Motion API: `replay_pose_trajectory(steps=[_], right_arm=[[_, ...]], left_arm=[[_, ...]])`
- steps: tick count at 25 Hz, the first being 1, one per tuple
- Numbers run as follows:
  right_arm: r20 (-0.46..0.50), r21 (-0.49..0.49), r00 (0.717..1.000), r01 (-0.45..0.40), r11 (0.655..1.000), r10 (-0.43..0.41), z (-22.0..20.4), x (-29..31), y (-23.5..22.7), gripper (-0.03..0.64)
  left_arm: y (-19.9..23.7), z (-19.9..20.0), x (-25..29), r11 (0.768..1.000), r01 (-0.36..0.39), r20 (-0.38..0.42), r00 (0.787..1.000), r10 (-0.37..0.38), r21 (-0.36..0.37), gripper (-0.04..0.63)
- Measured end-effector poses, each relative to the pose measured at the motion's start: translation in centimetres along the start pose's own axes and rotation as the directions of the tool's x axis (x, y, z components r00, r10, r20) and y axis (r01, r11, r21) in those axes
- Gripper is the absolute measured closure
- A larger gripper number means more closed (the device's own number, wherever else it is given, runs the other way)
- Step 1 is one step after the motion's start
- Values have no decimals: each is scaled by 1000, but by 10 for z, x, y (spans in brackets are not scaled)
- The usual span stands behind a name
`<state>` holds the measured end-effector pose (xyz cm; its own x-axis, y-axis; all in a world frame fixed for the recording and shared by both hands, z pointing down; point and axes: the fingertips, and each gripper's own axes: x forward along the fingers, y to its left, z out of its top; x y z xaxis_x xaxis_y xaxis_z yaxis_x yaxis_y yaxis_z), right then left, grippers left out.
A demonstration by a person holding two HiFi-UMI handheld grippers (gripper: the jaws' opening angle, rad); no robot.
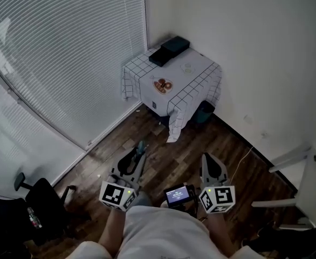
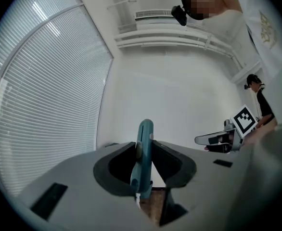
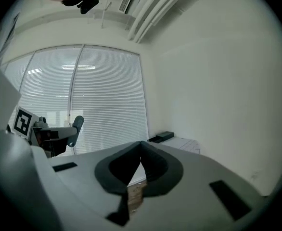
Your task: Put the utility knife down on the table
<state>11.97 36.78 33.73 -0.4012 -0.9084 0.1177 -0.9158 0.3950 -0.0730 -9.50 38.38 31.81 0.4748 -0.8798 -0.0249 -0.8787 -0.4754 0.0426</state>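
A teal utility knife point(image 2: 144, 153) stands upright between the jaws of my left gripper point(image 2: 143, 147), which is shut on its handle. In the head view the knife point(image 1: 141, 146) pokes out past the left gripper point(image 1: 138, 154), held over the wooden floor well short of the table. That small table point(image 1: 201, 69), covered by a white checked cloth, stands in the far corner. My right gripper point(image 1: 210, 162) hangs beside the left one. Its jaws meet with nothing between them in the right gripper view point(image 3: 140, 154), where the table point(image 3: 182, 144) shows beyond them.
On the table lie two black boxes point(image 1: 170, 49), a small orange-and-brown item point(image 1: 162, 85) and a small clear dish point(image 1: 187, 67). A dark bin point(image 1: 204, 112) sits under it. A black office chair point(image 1: 39, 204) stands at lower left, white furniture point(image 1: 303, 182) at right, blinds along the left.
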Motion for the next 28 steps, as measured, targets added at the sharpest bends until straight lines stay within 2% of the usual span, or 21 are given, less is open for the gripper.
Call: replay_pose_trajectory(steps=[7, 14, 18, 24, 28], right_arm=[[-25, 4, 1000, 12, 1000, -12, -10, -10, -8, 609], [-51, 9, 999, 7, 1000, -6, -19, 0, -8, 609], [-50, -5, 999, -1, 1000, 0, -17, 14, -10, 609], [-2, -27, 997, 71, 997, -71, -3, 40, -29, 609], [-18, -7, 996, 89, 996, -89, -4, 64, -38, 609]], left_arm=[[-6, -1, -17, 1000, -9, -27, 1000, 9, -1, 485], [-3, 1, -10, 1000, -12, -20, 1000, 12, -18, 485], [6, -5, 4, 999, -12, -14, 1000, 11, -40, 485], [19, -11, 44, 999, 19, -24, 1000, -20, -36, 485], [31, -12, 69, 998, 45, -34, 998, -47, -44, 486]])
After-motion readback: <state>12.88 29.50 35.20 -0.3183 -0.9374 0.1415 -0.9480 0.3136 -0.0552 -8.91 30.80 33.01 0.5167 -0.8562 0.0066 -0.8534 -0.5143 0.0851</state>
